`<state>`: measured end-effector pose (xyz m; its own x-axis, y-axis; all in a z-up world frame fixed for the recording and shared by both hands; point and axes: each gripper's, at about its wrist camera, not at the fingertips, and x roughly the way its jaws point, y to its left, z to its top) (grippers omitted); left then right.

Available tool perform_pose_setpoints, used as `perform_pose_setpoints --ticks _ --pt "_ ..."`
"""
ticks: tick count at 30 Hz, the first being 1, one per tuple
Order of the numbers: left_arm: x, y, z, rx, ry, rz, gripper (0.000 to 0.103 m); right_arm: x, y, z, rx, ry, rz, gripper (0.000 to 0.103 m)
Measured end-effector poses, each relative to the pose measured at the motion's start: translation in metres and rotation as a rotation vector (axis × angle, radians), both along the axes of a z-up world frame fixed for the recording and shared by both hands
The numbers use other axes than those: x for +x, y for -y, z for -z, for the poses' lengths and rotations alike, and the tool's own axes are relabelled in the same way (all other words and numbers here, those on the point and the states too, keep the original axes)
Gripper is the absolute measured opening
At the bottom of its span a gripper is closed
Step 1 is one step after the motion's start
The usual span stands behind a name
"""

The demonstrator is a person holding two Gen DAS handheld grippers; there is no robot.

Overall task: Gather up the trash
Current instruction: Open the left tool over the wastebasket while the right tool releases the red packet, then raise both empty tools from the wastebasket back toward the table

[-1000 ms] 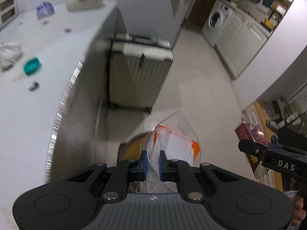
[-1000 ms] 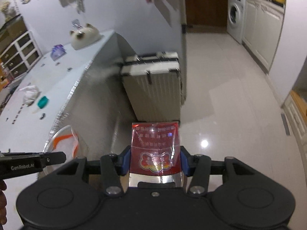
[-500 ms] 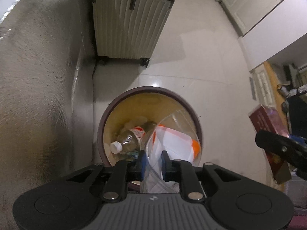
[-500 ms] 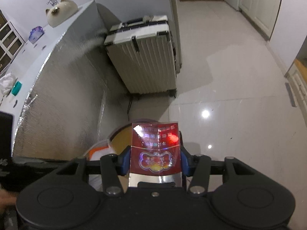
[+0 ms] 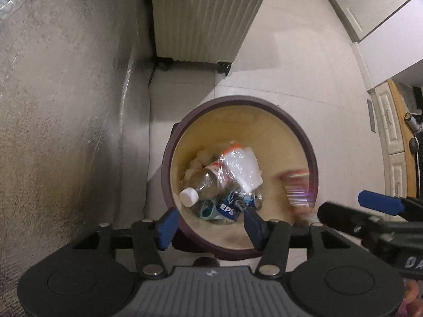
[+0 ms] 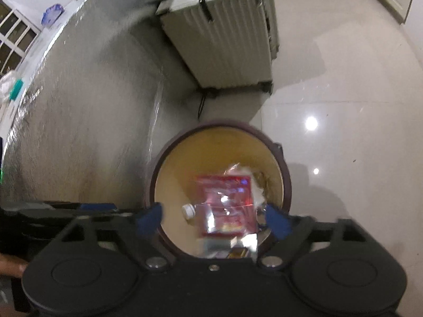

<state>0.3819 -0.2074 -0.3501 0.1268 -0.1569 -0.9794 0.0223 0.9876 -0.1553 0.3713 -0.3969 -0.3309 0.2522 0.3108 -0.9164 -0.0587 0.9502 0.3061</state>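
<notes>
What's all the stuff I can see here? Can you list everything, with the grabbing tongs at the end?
trash bin: one, dark rim, tan inside, on the floor beside the counter
plastic bottle: one, clear with white cap, lying in the bin
clear plastic bag: one, white with orange trim, on top of the bottle
crushed can: one, blue, low in the bin
red packet: one, shiny red, blurred, over the bin's opening
suitcase: one, cream, ribbed, standing behind the bin
counter: one, silvery grey side, left of the bin
floor: pale glossy tiles
left tongs: blue tips, spread open, empty
right tongs: blue tips, spread open, empty
</notes>
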Motion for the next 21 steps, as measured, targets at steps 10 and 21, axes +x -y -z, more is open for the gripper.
perform_pose_setpoints --ticks 10,21 --pt "-0.007 0.002 0.000 0.027 -0.003 0.013 0.077 -0.017 0.015 0.005 -0.029 -0.028 0.034 0.091" --pt "-0.017 0.002 -0.016 0.029 0.038 0.024 0.103 -0.025 0.028 -0.011 -0.035 0.022 0.097 0.101"
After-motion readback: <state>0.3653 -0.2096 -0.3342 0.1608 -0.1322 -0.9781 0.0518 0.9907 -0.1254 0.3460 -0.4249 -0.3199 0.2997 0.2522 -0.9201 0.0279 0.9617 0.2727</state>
